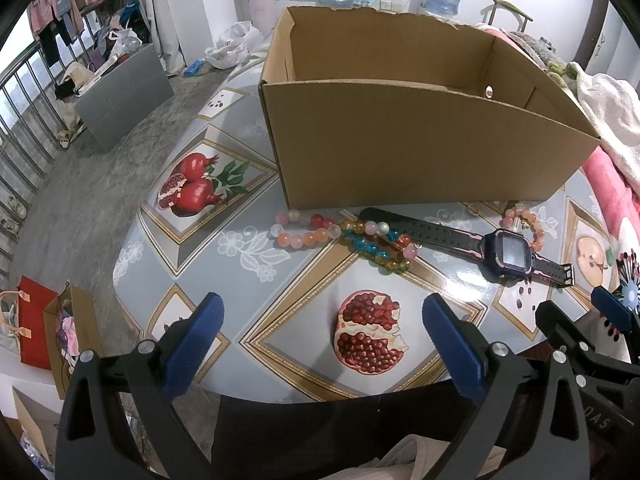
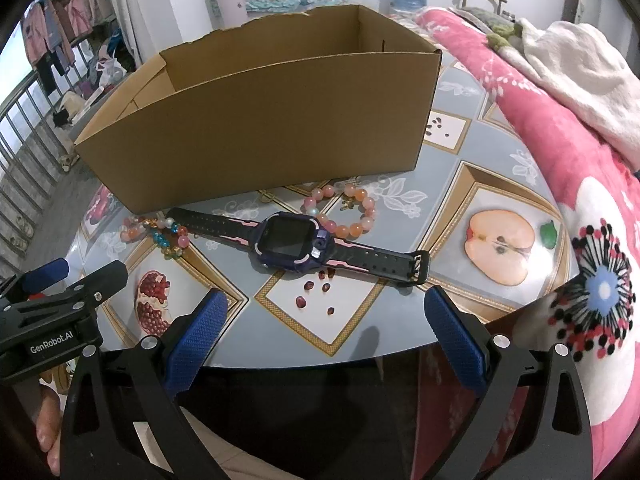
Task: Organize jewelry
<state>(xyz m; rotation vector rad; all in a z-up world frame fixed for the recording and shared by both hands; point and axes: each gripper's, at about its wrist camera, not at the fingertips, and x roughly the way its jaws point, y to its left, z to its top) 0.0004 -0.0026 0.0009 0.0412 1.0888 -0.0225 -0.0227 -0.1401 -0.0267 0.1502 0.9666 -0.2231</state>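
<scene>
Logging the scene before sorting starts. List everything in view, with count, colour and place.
cardboard box: one, brown, open, back of table
smartwatch: one, purple-black with pink trim, flat before the box
bead bracelets: three; pink-orange at left, blue-gold beside it, pink-orange behind the watch
table: one, grey fruit-print cover
blanket: one, pink, at right
left gripper: blue pads, open, table's near edge
right gripper: blue pads, open, table's near edge

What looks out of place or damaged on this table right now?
The cardboard box has a ragged, torn top edge along its far wall. In front of it, the blue and yellow beaded bracelet lies tangled over the pink bracelet, by the watch strap. Nothing looks spilled.
</scene>
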